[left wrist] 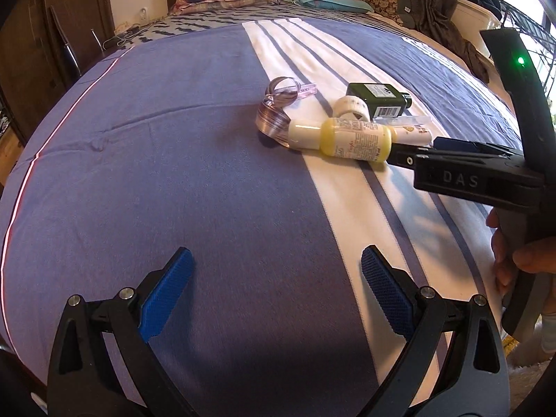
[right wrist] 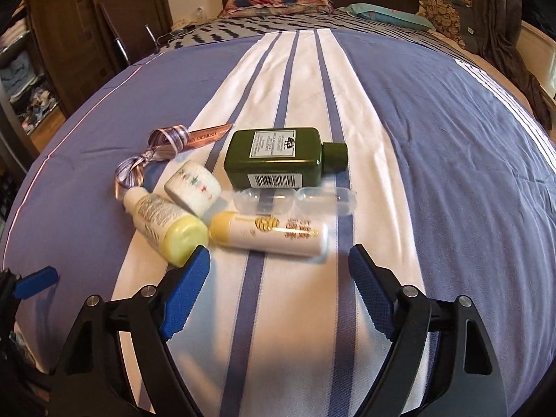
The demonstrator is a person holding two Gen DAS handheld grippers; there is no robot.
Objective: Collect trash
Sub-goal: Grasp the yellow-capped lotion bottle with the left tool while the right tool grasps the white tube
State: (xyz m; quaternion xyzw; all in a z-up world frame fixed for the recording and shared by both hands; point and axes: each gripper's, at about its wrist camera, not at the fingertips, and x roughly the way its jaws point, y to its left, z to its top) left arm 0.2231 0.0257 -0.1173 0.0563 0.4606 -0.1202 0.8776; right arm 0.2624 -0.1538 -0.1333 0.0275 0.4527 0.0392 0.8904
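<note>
**Blue fingers closing in on bed trash**

Your right gripper (right wrist: 278, 278) hangs with fingers spread and empty, just short of the white tube (right wrist: 274, 234) lying in the trash cluster on the bed (right wrist: 434, 173). Left gripper (left wrist: 276, 281) is spread too, holding nothing. Next, straddle the tube, then pinch.

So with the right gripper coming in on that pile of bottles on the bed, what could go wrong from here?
The right gripper is open, its left pad almost on the yellow-bottomed bottle; closing may nudge it instead of catching the white tube. Both are round and could roll on the bedspread. The clear plastic case lies against the tube and may get dragged along.
</note>
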